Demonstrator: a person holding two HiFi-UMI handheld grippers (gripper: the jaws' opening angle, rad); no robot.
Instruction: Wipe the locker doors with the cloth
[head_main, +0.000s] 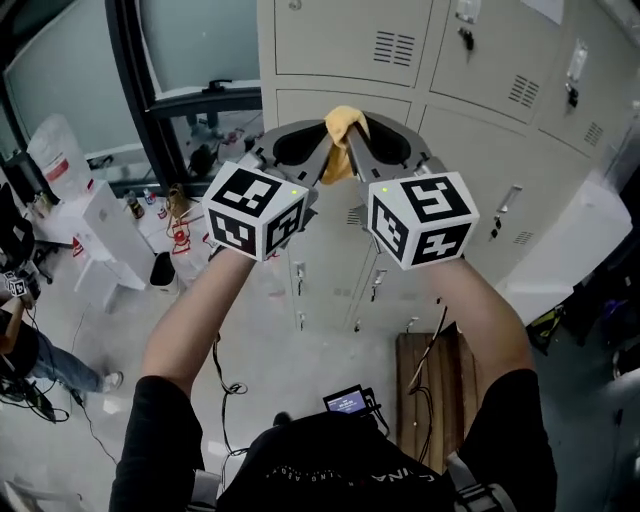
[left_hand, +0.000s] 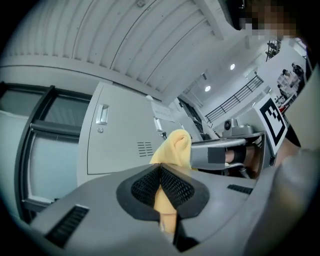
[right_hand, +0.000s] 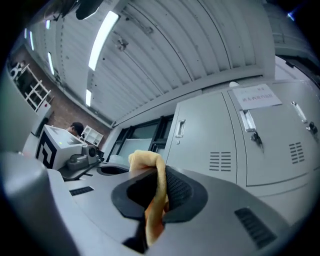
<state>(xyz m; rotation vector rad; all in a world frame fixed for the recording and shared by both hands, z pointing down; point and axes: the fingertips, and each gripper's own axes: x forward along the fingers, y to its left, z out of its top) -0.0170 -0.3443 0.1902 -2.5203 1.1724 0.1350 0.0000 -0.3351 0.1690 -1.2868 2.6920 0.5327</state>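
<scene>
Both grippers are up side by side. The left gripper (left_hand: 161, 186) and right gripper (right_hand: 156, 192) each have their jaws clamped tight on the yellow cloth (head_main: 345, 125), raised before the grey locker doors (head_main: 340, 48). A wooden bench (head_main: 440, 385) stands below, with a window (head_main: 195, 40) off left.

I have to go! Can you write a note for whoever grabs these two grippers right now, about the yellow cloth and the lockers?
The left gripper is shut on the yellow cloth.
The right gripper is shut on the same cloth, close beside the left, with the cloth bunched up between them.
The cloth is held up in front of the grey locker doors; whether it touches one cannot be told.
Done: cloth in grip. Left: wipe the doors; no wiped patch shows.
</scene>
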